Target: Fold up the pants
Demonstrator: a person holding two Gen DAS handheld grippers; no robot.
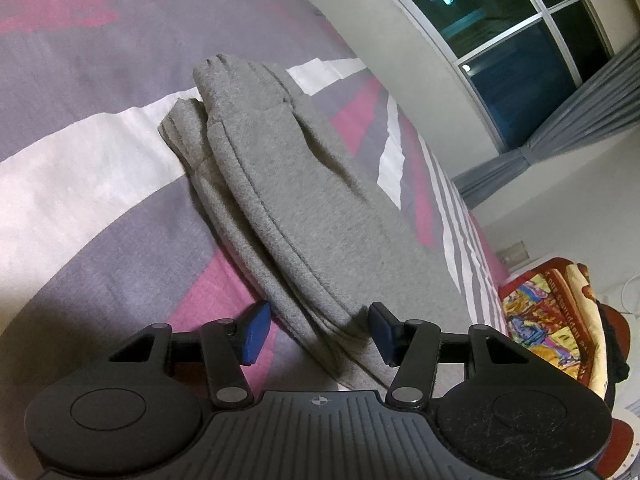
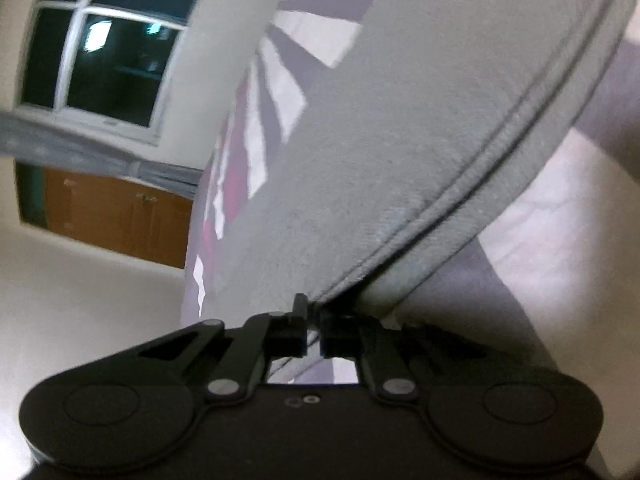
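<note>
Grey knit sweatpants (image 1: pixel 288 200), doubled lengthwise into a long narrow stack, lying diagonally on the bed's bedsheet with purple, pink and white geometric blocks (image 1: pixel 80 128). Stitched side seams run parallel down the top layer; lower layers stick out along the left edge, and the far end shows uneven, offset edges. Fabric mostly flat, some soft ridges near the near end.

Left claw (image 1: pixel 318 334): blue pads apart, near end of the pants between them, left pad clear of the cloth. Not gripping.

Right claw (image 2: pixel 314 320): jaws pinched together on the seamed edge of the pants (image 2: pixel 400 152); cloth rises from the tips in a taut sheet. Right view is motion-blurred.

Around: dark window with white frame (image 1: pixel 520 40), grey curtain tied back (image 1: pixel 568 128) beside it, white wall. Colourful printed blanket in red, yellow and blue (image 1: pixel 556 320) bundled just past the bed edge. Brown wooden cabinet (image 2: pixel 116 216) under the window in the right view. Nothing lies on the pants or between the claws and the cloth.
</note>
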